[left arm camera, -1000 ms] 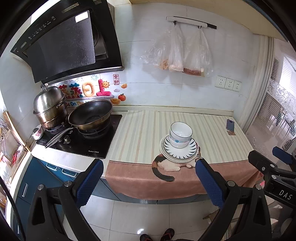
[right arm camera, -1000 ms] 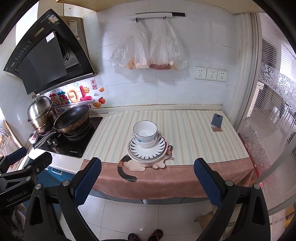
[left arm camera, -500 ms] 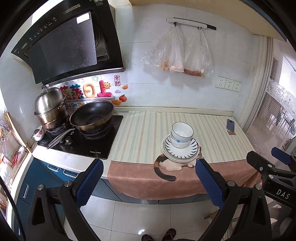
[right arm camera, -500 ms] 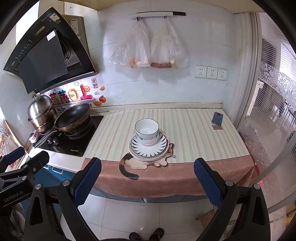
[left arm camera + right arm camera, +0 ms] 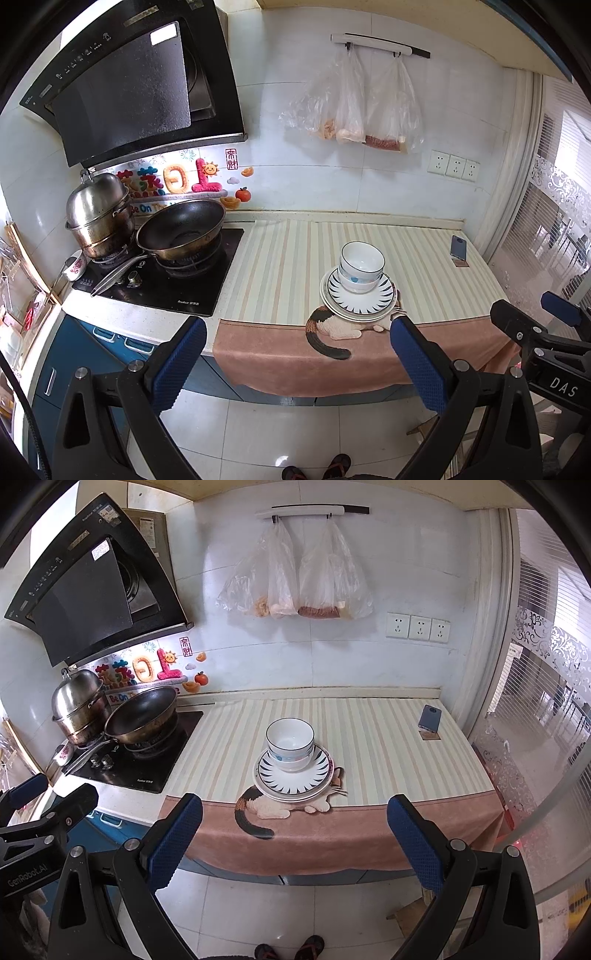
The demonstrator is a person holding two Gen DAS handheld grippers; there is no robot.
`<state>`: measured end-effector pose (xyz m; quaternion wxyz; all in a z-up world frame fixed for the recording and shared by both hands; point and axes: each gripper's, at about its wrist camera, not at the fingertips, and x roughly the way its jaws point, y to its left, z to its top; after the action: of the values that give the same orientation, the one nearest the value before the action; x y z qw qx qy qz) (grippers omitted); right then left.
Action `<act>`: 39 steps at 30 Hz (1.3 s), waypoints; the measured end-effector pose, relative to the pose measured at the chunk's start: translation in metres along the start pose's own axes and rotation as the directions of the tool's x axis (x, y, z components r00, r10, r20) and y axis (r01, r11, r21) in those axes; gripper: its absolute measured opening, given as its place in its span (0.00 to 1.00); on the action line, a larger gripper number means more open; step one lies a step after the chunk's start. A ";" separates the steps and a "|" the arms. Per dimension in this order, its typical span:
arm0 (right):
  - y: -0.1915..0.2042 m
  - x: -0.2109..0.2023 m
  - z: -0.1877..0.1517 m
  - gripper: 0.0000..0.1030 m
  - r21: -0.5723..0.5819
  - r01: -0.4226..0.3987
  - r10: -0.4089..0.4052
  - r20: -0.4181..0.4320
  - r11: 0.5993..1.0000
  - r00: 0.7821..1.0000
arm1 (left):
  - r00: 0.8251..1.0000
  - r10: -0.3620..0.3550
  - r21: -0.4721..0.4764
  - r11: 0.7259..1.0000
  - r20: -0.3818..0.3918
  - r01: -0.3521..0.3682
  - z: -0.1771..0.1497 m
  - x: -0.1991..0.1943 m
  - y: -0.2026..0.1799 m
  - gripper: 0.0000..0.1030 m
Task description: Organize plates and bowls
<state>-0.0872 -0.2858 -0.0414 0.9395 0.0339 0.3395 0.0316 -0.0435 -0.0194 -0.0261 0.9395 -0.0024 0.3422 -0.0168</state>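
Note:
A white bowl with a dark rim (image 5: 361, 265) (image 5: 290, 743) sits nested on other bowls atop a stack of plates (image 5: 373, 301) (image 5: 317, 779) with a blue ray pattern, on the striped counter near its front edge. My left gripper (image 5: 297, 360) is open and empty, held back from the counter over the floor. My right gripper (image 5: 293, 840) is open and empty too, also back from the counter, facing the stack. Each gripper shows at the edge of the other's view.
A black stove (image 5: 166, 277) with a wok (image 5: 181, 229) and a steel pot (image 5: 98, 214) stands at the left. A phone (image 5: 428, 718) lies at the counter's right back. A cloth with a cat picture (image 5: 295, 834) hangs over the front edge. Plastic bags (image 5: 295, 576) hang on the wall.
Both grippers have drifted slightly nearer the counter and a little left; the stack looks a bit larger. Both stay open and empty.

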 end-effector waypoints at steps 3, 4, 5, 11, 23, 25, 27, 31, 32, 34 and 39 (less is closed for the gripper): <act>0.000 0.001 0.000 0.99 -0.005 0.002 -0.002 -0.002 1.000 1.000 | 1.000 0.002 0.002 1.000 0.002 -0.002 0.001 0.001 0.001 0.99; -0.001 0.001 0.000 0.99 -0.005 0.001 -0.001 -0.003 1.000 1.000 | 1.000 0.002 0.002 1.000 0.001 -0.002 0.001 0.001 0.002 0.99; -0.002 0.002 0.001 0.99 -0.006 0.000 0.000 -0.004 1.000 1.000 | 1.000 0.002 0.001 1.000 0.001 -0.002 0.001 0.002 0.002 0.99; -0.002 0.003 0.001 0.99 -0.008 -0.001 0.001 -0.003 1.000 1.000 | 1.000 0.004 0.001 1.000 0.002 -0.004 0.001 0.003 0.003 0.99; -0.004 0.005 0.003 0.99 -0.006 0.005 -0.005 -0.003 1.000 1.000 | 1.000 0.005 0.001 1.000 0.003 -0.005 0.000 0.003 0.003 0.99; -0.005 0.005 0.003 0.99 -0.004 0.007 -0.007 -0.003 1.000 1.000 | 1.000 0.002 0.000 1.000 0.001 -0.002 0.000 0.003 0.002 0.99; -0.005 0.006 0.003 0.99 -0.004 0.007 -0.007 -0.005 1.000 1.000 | 1.000 0.006 0.000 1.000 0.000 -0.006 -0.001 0.003 0.001 0.99; -0.006 0.005 0.002 0.99 -0.004 0.007 -0.007 -0.007 1.000 1.000 | 1.000 0.008 0.001 1.000 -0.002 -0.008 -0.002 0.003 0.000 0.99; -0.007 0.005 0.002 0.99 -0.003 0.006 -0.006 -0.006 1.000 1.000 | 1.000 0.008 0.001 1.000 -0.003 -0.008 -0.002 0.003 -0.001 0.99; -0.007 0.004 0.002 0.99 -0.003 0.007 -0.007 -0.005 1.000 1.000 | 1.000 0.006 -0.001 1.000 -0.005 -0.006 -0.002 0.003 -0.001 0.99; -0.007 0.004 0.001 0.99 -0.002 0.004 -0.004 -0.005 1.000 1.000 | 1.000 0.014 -0.004 1.000 -0.012 -0.014 -0.005 0.004 -0.001 0.99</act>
<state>-0.0832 -0.2921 -0.0436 0.9387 0.0322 0.3418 0.0302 -0.0442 -0.0200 -0.0324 0.9374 -0.0018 0.3481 -0.0096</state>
